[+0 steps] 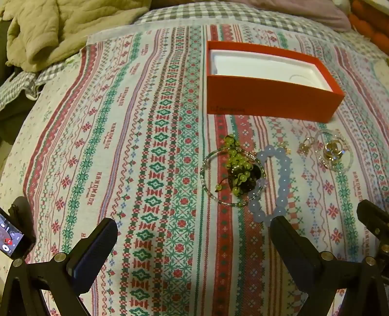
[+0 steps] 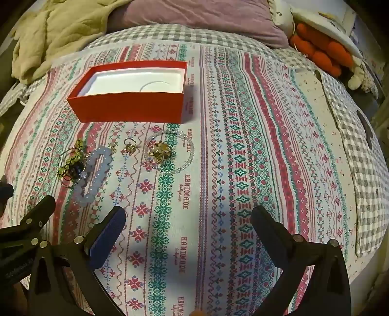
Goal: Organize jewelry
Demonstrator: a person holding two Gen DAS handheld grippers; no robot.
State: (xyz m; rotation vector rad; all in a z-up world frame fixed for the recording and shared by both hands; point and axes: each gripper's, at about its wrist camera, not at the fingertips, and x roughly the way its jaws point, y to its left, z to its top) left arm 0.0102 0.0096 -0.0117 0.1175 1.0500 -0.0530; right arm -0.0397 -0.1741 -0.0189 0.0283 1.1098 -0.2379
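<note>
An open red box (image 1: 267, 94) with a white inner tray stands on the patterned cloth; it also shows in the right wrist view (image 2: 131, 107). In front of it lie a pale blue bead bracelet (image 1: 282, 184) (image 2: 97, 172), a green bead cluster with a thin beaded bracelet (image 1: 235, 170) (image 2: 71, 165), a small gold ring (image 1: 305, 145) (image 2: 128, 145), and a clear bead bracelet around a gold piece (image 1: 331, 150) (image 2: 161, 149). My left gripper (image 1: 192, 228) is open and empty, just short of the blue bracelet. My right gripper (image 2: 188, 216) is open and empty, right of the jewelry.
A beige quilted blanket (image 1: 60, 29) lies at the back left. A purple pillow (image 2: 199, 17) and orange plush items (image 2: 321, 48) sit at the back. A checked sheet (image 2: 364, 150) borders the cloth on the right. A phone screen (image 1: 12, 235) shows at the far left.
</note>
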